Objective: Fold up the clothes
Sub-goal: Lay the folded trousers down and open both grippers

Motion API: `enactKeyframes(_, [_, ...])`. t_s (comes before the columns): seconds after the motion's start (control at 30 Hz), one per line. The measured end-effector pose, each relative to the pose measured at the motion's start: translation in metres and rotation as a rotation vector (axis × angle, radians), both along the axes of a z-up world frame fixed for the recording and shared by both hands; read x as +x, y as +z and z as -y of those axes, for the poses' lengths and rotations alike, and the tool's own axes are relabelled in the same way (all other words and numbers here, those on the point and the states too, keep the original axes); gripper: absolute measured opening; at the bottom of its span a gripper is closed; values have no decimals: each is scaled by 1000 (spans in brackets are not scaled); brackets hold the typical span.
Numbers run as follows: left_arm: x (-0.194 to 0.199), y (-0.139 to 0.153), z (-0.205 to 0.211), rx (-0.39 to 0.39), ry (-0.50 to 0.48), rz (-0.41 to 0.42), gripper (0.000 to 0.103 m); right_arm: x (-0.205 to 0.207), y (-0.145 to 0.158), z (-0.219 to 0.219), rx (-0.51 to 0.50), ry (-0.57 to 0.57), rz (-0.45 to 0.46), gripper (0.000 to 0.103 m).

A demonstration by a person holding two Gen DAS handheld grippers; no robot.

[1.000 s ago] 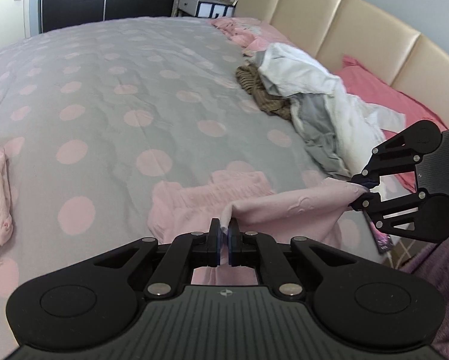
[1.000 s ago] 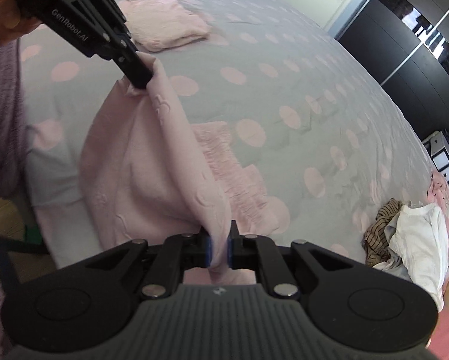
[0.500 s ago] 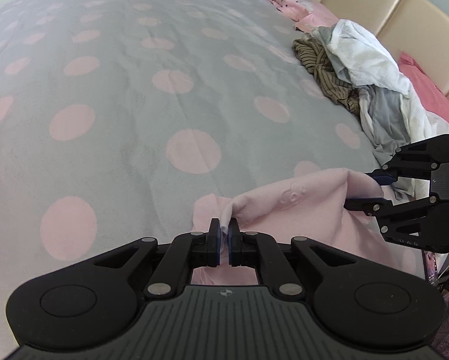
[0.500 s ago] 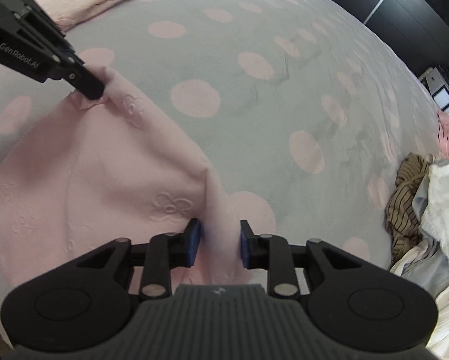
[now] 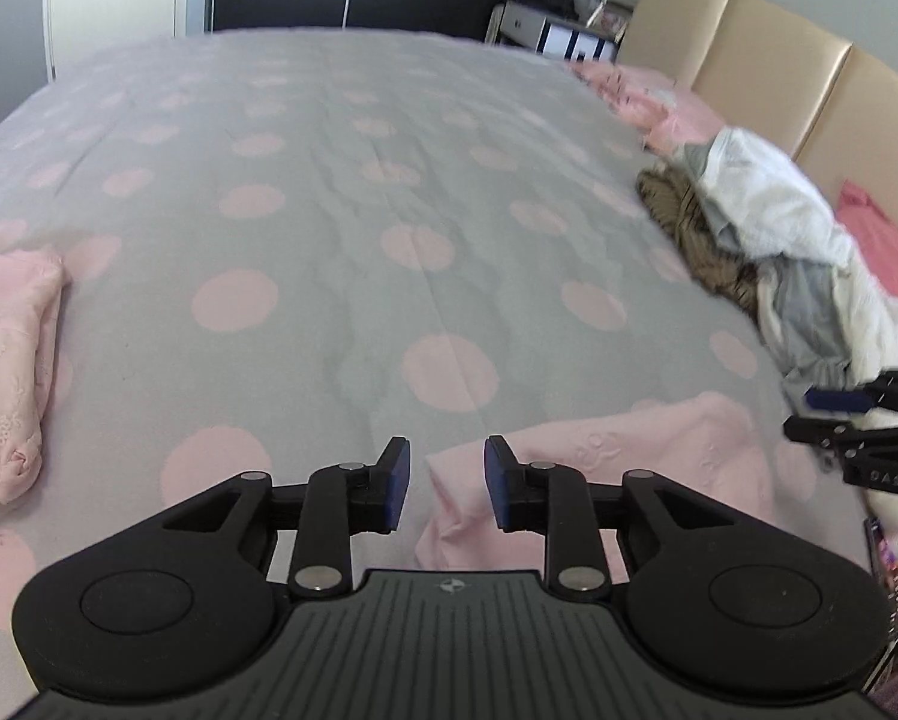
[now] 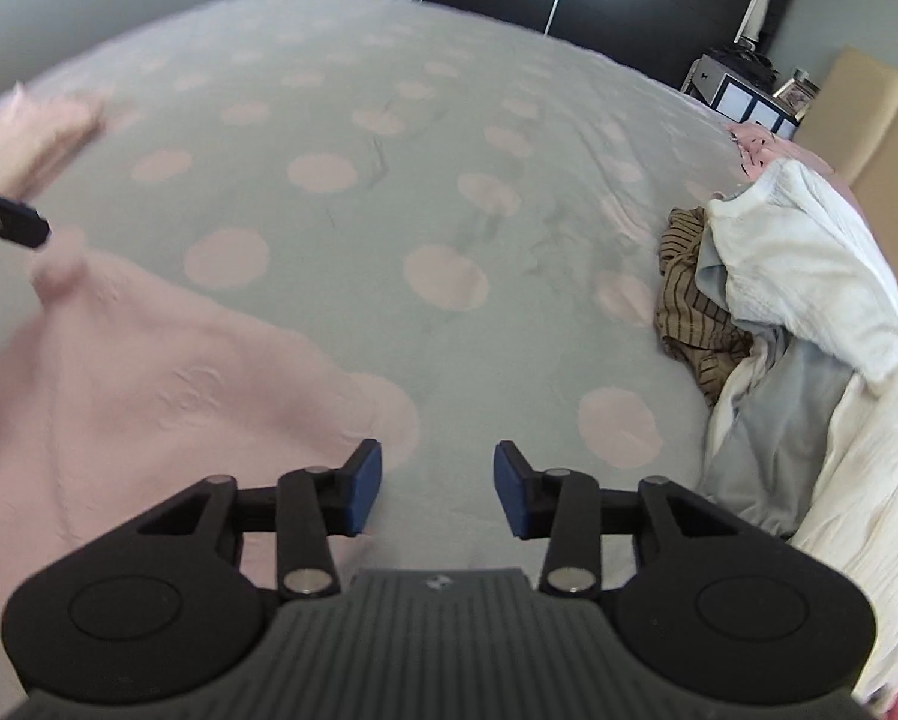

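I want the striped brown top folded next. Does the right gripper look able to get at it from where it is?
Probably yes. The right gripper is open with nothing between its pads, and only bare bedspread lies toward the striped brown top, though white clothes overlap its far side.

Folded pink garment (image 6: pixel 35 132) blurred, edge-cropped.

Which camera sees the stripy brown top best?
The right wrist view: the stripy brown top is sharp there and its dark stripes show. In the left wrist view it is blurred, just a brown heap tucked under the white clothes.
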State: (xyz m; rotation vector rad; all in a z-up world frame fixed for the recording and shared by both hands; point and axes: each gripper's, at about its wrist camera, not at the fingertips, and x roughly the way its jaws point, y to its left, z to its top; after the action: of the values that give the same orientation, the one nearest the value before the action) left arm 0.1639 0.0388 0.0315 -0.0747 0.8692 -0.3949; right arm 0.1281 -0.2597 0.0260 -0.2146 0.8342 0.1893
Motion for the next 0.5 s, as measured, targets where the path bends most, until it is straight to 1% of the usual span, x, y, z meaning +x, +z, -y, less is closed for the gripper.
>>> enactKeyframes(0.07, [-10,2,8,-39,-30,8,23,-10,3,-6,52,6,24,30])
enactKeyframes(0.17, [-19,0,28,-45,-65,22,23,-20,5,-24,89,20,70,30])
enactKeyframes(0.23, [-20,-3,38,-60,-87,36,23,-20,5,-35,129,11,76,30])
enactKeyframes(0.3, [-16,-8,45,-65,-88,37,23,-17,2,-44,164,-1,79,30])
enactKeyframes(0.37, [-11,-14,50,-67,-80,33,23,-9,-5,-49,200,-12,70,30])
enactKeyframes(0.47, [0,-30,56,-85,-78,25,23,11,-20,-52,252,-28,19,29])
enactKeyframes(0.5, [3,-37,59,-73,-78,17,23,17,-25,-53,267,-35,4,29])
